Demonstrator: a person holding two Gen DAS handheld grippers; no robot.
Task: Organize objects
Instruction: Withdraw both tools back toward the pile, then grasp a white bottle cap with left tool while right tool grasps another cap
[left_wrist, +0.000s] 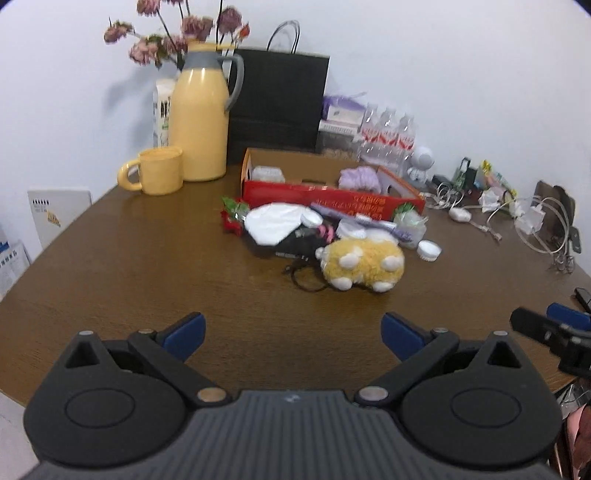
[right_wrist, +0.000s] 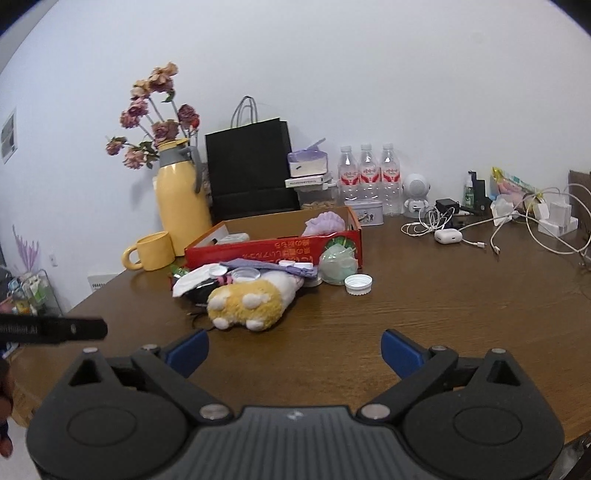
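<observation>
Clutter (right_wrist: 258, 284) of small objects, a yellow plush toy (right_wrist: 247, 304) foremost, lies heaped on the brown worktop (right_wrist: 424, 314) just before an open red box (right_wrist: 273, 247); both the left claw (left_wrist: 293, 334) and the right claw (right_wrist: 294, 349) hang released and empty, short of the pile; sorting looks unstarted; next, one claw should probably reach the plush.

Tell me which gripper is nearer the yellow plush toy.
Right, though narrowly. The right gripper is open with the yellow plush toy just ahead, slightly left of its centre line. The left gripper is open too, and the toy lies farther ahead, to its right.
</observation>
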